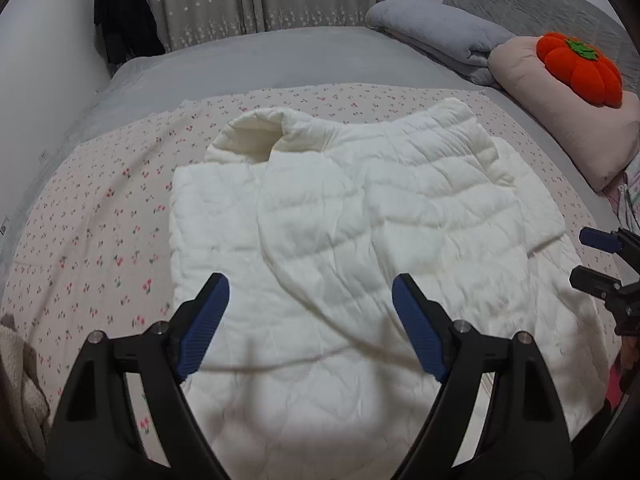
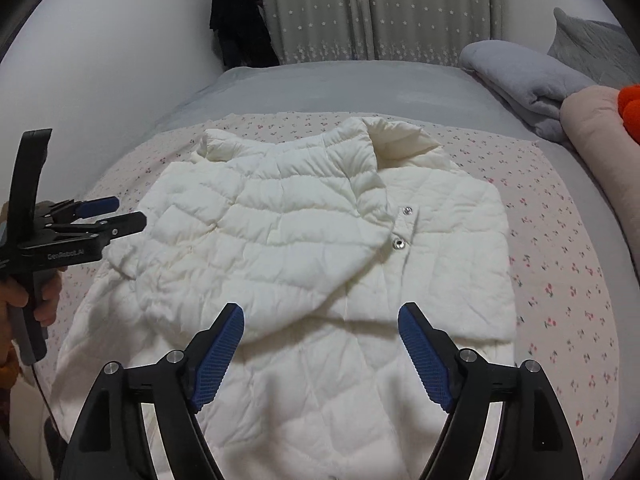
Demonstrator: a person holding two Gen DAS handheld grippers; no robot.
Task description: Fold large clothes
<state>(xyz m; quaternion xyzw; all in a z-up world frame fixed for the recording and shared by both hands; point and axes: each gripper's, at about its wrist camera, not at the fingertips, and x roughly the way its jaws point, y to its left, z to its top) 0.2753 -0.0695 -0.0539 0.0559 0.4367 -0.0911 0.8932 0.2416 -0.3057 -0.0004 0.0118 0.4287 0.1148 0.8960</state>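
A white quilted puffer jacket (image 1: 352, 232) lies flat on a floral sheet on the bed, collar at the far end, one sleeve folded across its front. It also shows in the right wrist view (image 2: 288, 240), with two snap buttons (image 2: 398, 243). My left gripper (image 1: 310, 288) is open and empty above the jacket's lower part. My right gripper (image 2: 320, 320) is open and empty above the hem area. The right gripper shows at the right edge of the left wrist view (image 1: 592, 256). The left gripper shows at the left of the right wrist view (image 2: 124, 212).
The floral sheet (image 1: 100, 216) covers a grey bed (image 1: 260, 60). A folded grey blanket (image 1: 436, 32), a beige pillow (image 1: 560, 120) and an orange pumpkin cushion (image 1: 580, 68) lie at the far right. Dark clothing (image 2: 240, 20) hangs by the curtain.
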